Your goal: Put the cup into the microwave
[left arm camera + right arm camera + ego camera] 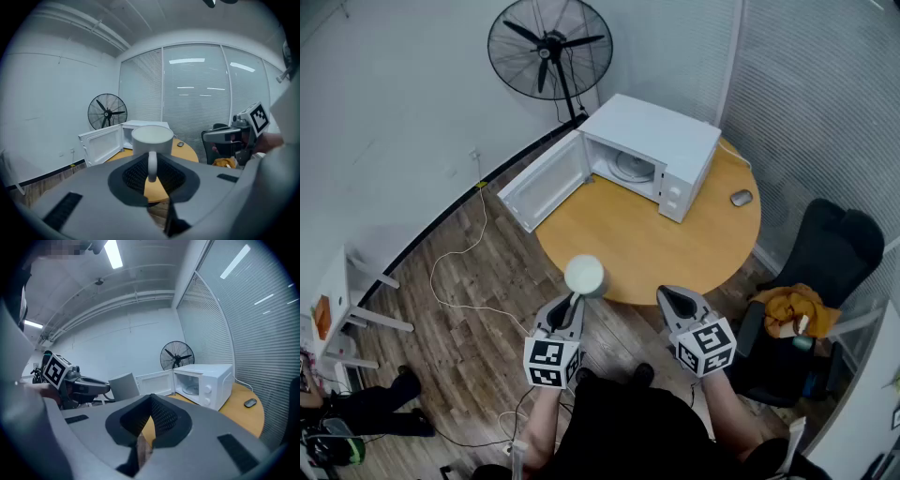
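The left tongs (573, 304) clamp only the handle (152, 165) of the white mug (585, 276), the right tongs (674, 298) closed empty, so it may pivot loose.

My left tool (575, 302) is grey, and its cube (549, 362) bears black-and-white square markers. The cup (585, 276) and the microwave (652, 150) are white. The tabletop (647, 248) is honey-yellow, the floor (478, 300) brown wood-grain planks, the fan (549, 47) and chair (825, 253) black.

Our left gripper (573, 303) holds the white cup (585, 275) at the worktop's (628, 246) seven o'clock; microwave (649, 141) open at twelve.
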`<state>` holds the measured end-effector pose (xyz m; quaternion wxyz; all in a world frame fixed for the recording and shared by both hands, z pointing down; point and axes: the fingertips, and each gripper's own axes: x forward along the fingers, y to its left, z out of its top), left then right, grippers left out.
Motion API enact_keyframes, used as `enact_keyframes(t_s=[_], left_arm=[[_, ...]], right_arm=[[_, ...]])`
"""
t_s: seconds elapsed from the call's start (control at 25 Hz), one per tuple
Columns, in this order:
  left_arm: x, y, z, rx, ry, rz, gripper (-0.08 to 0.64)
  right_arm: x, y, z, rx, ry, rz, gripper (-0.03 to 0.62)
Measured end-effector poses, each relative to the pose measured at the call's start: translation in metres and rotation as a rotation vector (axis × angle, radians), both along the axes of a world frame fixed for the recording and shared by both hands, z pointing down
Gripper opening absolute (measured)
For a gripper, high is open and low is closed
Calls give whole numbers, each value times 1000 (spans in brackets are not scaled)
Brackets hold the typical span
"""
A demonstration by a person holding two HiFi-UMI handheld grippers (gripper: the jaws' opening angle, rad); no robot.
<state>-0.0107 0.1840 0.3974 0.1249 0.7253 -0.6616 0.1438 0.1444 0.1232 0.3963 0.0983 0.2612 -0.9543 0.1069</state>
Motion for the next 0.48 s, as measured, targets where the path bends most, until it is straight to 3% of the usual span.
enact_keyframes(t_s=[0.48], left_arm=[[8,-1,1,-7,-17,-17,43]], right_arm=[[0,5,-1,-5,-11,-26,8]])
